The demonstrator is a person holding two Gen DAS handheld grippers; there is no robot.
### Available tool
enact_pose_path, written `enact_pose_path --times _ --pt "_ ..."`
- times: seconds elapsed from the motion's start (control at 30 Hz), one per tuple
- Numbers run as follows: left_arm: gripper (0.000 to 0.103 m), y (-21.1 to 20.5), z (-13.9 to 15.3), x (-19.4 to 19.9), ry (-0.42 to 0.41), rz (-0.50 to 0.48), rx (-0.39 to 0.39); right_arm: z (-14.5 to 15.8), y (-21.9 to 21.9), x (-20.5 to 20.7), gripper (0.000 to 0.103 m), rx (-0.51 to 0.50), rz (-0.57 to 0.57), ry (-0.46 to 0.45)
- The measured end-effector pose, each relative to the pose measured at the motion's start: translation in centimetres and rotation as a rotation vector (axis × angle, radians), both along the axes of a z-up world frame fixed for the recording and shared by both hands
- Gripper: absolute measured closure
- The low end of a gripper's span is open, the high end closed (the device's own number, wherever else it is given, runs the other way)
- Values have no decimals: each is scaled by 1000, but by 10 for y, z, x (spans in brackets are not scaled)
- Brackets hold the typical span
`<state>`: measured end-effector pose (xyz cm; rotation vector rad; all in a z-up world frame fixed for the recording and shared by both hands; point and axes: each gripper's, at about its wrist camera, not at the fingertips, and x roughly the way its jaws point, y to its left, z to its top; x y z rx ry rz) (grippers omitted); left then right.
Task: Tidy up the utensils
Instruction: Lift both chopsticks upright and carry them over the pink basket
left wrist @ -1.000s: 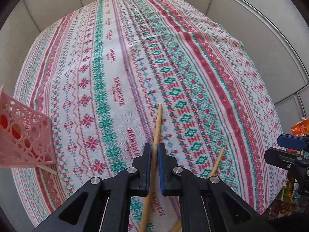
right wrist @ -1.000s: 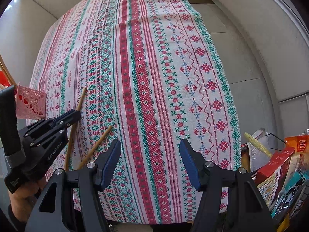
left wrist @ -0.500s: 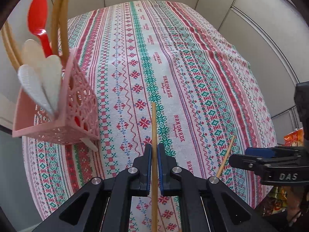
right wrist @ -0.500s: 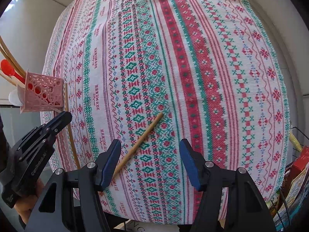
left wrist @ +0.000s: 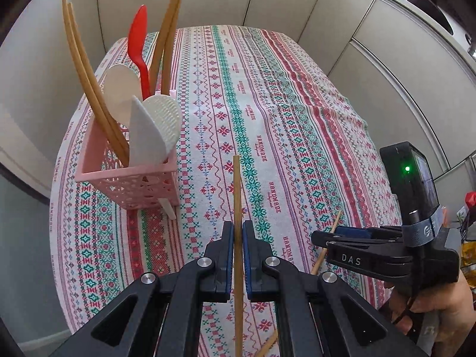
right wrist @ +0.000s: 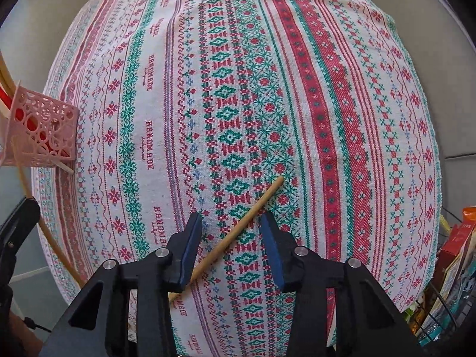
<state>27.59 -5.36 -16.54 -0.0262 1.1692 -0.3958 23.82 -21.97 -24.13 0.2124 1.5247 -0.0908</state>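
Currently pinching a wooden chopstick (left wrist: 237, 196) between the pressed-together blue pads of the left gripper (left wrist: 236, 235), stick tip raised above the patterned tablecloth (left wrist: 297, 125) and pointing away from the camera, near the pink lattice holder (left wrist: 131, 178). Standing in that holder: more chopsticks (left wrist: 86, 80), a red spoon (left wrist: 138, 32) and white rice paddles (left wrist: 154, 131). Closing now around a second chopstick (right wrist: 253, 211) lying diagonally flat on the cloth, with the right gripper (right wrist: 230, 238) pointing straight down and its pads not yet touching the stick. Visible also from the left wrist view, low on the right, held in a person's hand (left wrist: 440, 306). Seen at the right view's left edge: the holder, well apart from this stick.
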Motion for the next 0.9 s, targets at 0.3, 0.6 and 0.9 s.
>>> enact_pose_path --times 0.3,0.6,0.9 --pt "97 14 1 -1 1 34 0 -3 20 2 93 -42 37 -34" --pt "97 38 23 -10 -59 89 -26 16 -11 2 98 110 -6 -102" --pt "97 49 72 -32 -206 103 -35 96 -10 -10 98 132 41 -379"
